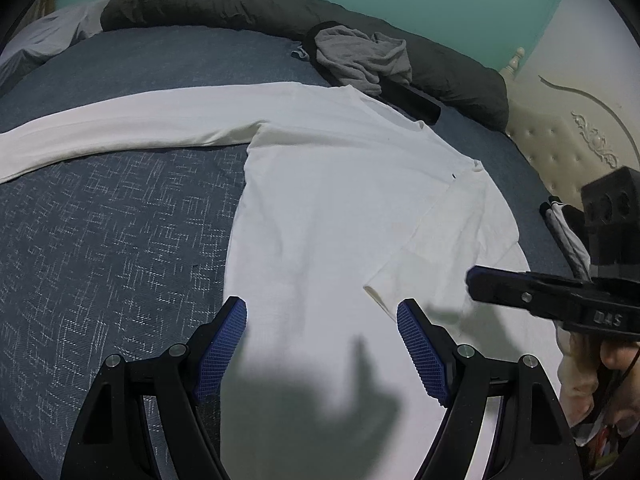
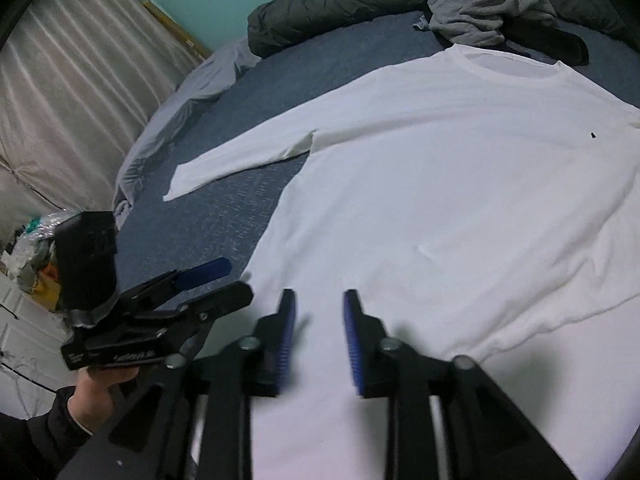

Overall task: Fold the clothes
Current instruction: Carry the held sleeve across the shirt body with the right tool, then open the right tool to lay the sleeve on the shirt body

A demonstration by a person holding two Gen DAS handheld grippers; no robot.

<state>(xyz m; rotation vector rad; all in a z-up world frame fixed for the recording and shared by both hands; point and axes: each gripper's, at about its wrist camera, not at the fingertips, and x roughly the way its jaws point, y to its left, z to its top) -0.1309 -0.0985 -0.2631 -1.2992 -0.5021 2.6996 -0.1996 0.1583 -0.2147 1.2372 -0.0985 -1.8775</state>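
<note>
A white long-sleeved shirt point(image 1: 340, 200) point(image 2: 460, 180) lies flat, front up, on the blue bed cover point(image 1: 120, 220). One sleeve point(image 1: 120, 124) stretches out to the left. The other sleeve is folded across the body, its cuff point(image 1: 380, 292) near the hem. My left gripper point(image 1: 322, 306) hangs open and wide over the lower part of the shirt, nothing between its blue pads. My right gripper point(image 2: 319, 298) stands over the shirt near the hem, jaws a little apart and empty. Each gripper shows from the side in the other's view: right gripper point(image 1: 480, 280), left gripper point(image 2: 236, 276).
A crumpled grey garment point(image 1: 356, 58) point(image 2: 484, 8) lies on a black item beyond the collar. A rolled dark quilt point(image 1: 200, 4) runs along the far edge. A padded headboard point(image 1: 568, 140) is at the right, a curtain point(image 2: 60, 100) at the left.
</note>
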